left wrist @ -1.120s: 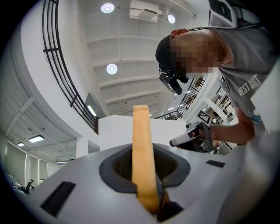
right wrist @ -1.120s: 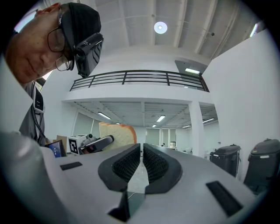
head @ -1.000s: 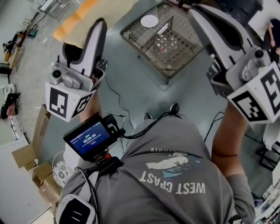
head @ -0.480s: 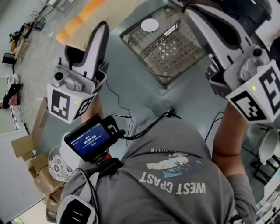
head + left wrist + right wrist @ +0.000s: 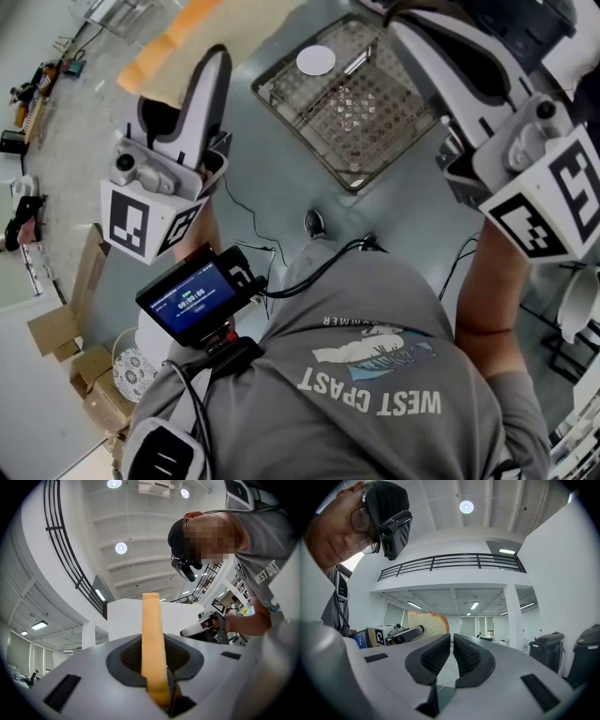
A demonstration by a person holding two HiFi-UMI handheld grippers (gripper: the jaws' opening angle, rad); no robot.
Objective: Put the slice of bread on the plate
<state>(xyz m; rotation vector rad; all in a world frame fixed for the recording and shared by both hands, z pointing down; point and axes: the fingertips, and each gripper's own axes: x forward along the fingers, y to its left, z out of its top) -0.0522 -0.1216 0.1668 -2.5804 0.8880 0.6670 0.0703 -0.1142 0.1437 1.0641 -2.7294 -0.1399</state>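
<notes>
Under everything lies the grey floor, and on it sits the wire basket. A person in a grey shirt stands on the near side of the wire basket and looks down at it.

Off to the left of the wire basket, raised up in the air, is the left gripper. Its fingers are squeezed tight on the bottom edge of the slice of bread. The bread stands up tall between them, so it will not flop or slip out. I think it is held high to keep it safe until it is carried over.

To the right of the wire basket is the right gripper. Its fingers are almost pressed together and hold nothing. It seems to wait out of the way, since one gripper is enough for bread.

Inside the wire basket, near its far left corner, lies a small white plate. It is bare. The bread is well apart from it, so the job is not done yet.
</notes>
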